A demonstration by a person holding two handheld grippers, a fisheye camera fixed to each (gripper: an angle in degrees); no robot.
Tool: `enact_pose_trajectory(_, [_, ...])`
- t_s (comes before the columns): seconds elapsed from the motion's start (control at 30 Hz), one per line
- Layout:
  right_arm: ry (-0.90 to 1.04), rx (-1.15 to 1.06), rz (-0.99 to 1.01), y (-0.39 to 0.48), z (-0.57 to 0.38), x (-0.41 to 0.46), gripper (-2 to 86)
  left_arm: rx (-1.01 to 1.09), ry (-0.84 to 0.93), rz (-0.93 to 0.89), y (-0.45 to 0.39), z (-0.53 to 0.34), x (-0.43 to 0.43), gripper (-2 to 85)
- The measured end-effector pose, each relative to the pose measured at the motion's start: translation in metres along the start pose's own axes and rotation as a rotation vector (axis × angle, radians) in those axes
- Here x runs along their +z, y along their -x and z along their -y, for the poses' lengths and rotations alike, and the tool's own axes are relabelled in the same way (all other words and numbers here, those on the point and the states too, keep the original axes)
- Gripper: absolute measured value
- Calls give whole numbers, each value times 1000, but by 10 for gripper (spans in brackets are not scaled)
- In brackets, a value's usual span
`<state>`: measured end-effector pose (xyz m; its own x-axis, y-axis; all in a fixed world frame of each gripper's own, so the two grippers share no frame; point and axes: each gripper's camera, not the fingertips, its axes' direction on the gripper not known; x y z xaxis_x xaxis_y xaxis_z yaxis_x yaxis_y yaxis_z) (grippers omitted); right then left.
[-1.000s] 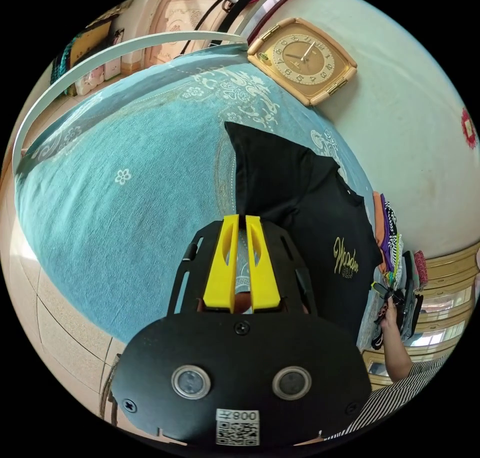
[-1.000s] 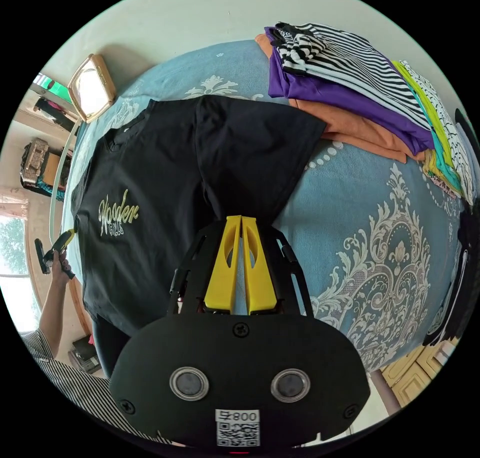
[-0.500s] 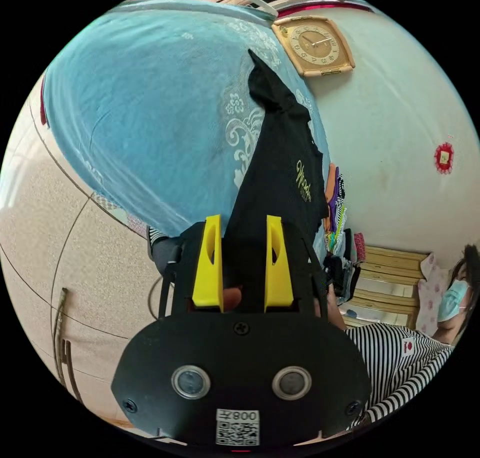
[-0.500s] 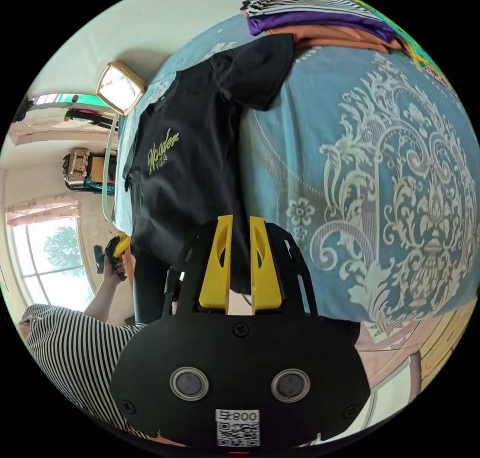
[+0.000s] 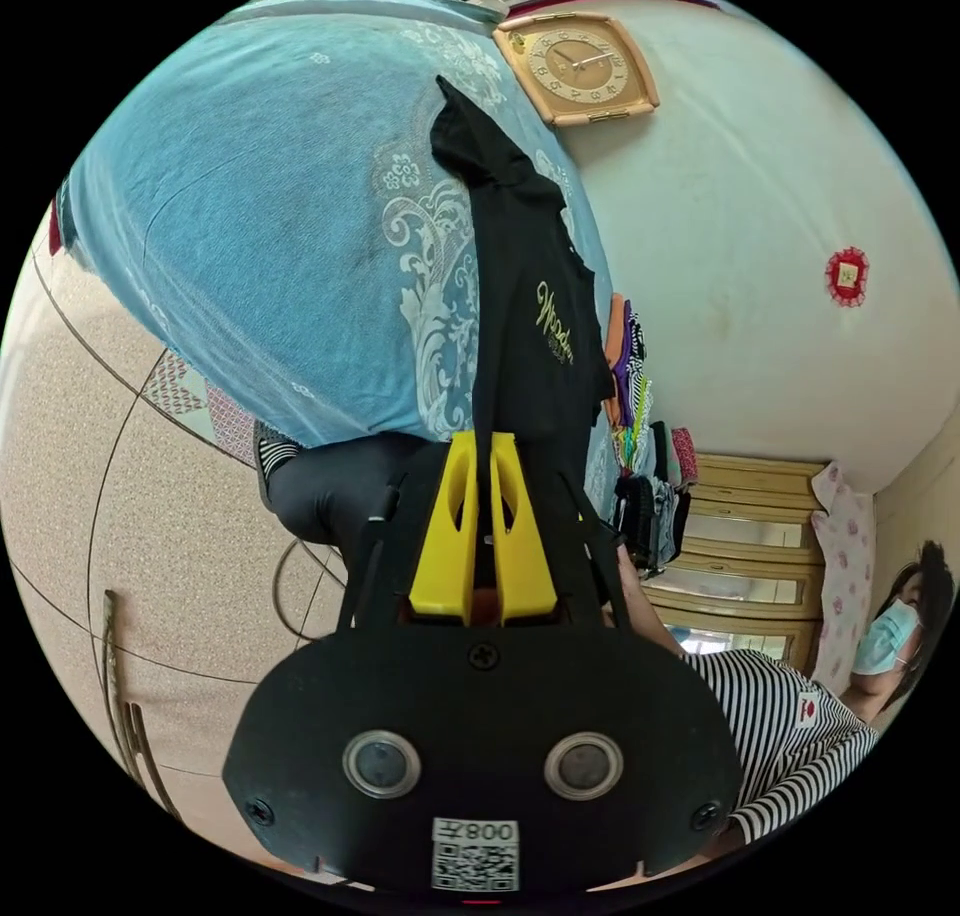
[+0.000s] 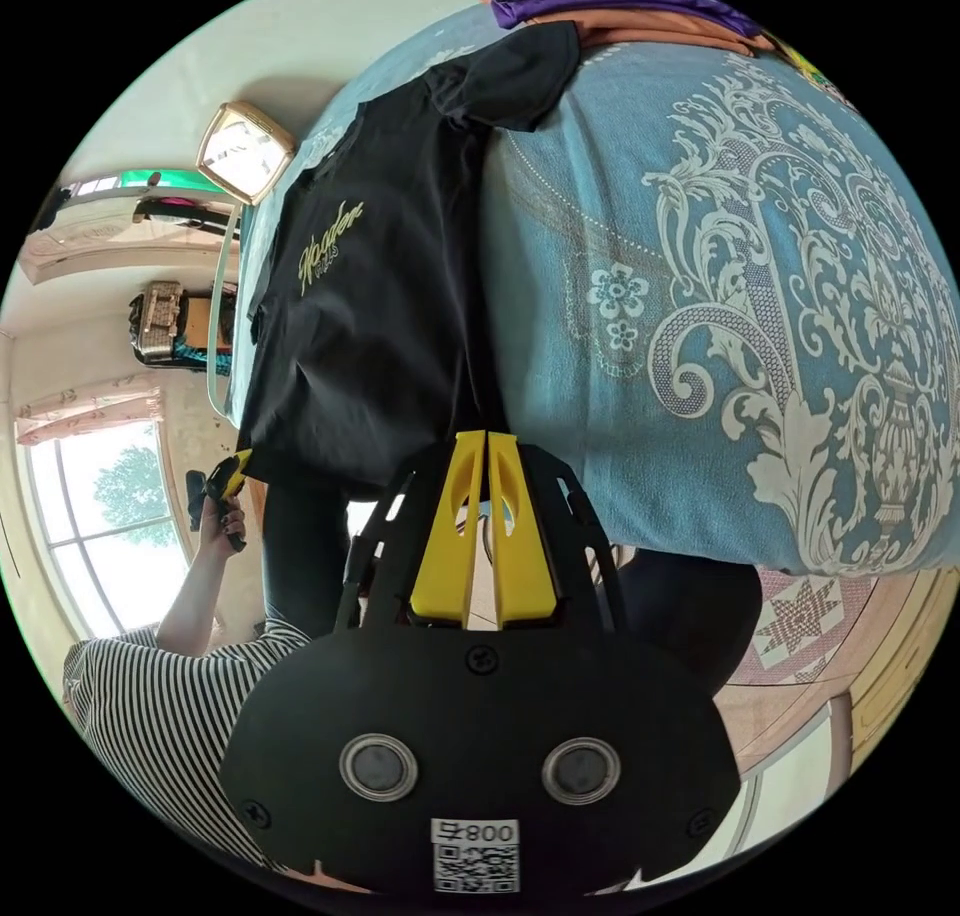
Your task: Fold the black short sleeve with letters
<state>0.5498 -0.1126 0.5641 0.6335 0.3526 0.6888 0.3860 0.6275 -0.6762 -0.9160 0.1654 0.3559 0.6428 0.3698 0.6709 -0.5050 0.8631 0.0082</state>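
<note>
Risk: a slip was judged likely at either hem corner, since only a thin bite of cloth was seen between the jaws and the shirt's weight would be dragged over the bed edge.
Risk, second: the fold could be skewed if one corner were lifted ahead of the other.
Left gripper [image 5: 482,443]: jaws were drawn nearly together, and the hem of the black short sleeve [image 5: 525,326] was pinched between them.
Right gripper [image 6: 486,443]: jaws were likewise almost closed, and the shirt's other hem corner was clamped there.
Shirt: it was spread lettering-up on the bed [image 6: 720,286], its hem hung over the near edge, its collar toward the wall.
Neighbours: a stack of folded clothes [image 6: 620,1] was touched by one sleeve at the far edge.
</note>
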Motion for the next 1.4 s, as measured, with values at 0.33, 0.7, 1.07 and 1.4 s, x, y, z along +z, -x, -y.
enact_pose_trajectory(0.33, [-41, -4, 129, -18, -30, -29, 2, 17, 22, -54, 4, -27, 2, 17])
enact_pose_trajectory(0.7, [-23, 109, 121, -45, -60, -12, 1, -139, -77, 35, 19, -55, 32, 22])
enact_pose_trajectory(1.07, [-46, -197, -250, 56, -21, 4, 2, 193, -85, 480, -109, -20, 137, 20])
enact_pose_trajectory(1.4, [-9, -244, -290, 66, -19, 31, 2, -132, -173, 548, -77, -24, 163, 7])
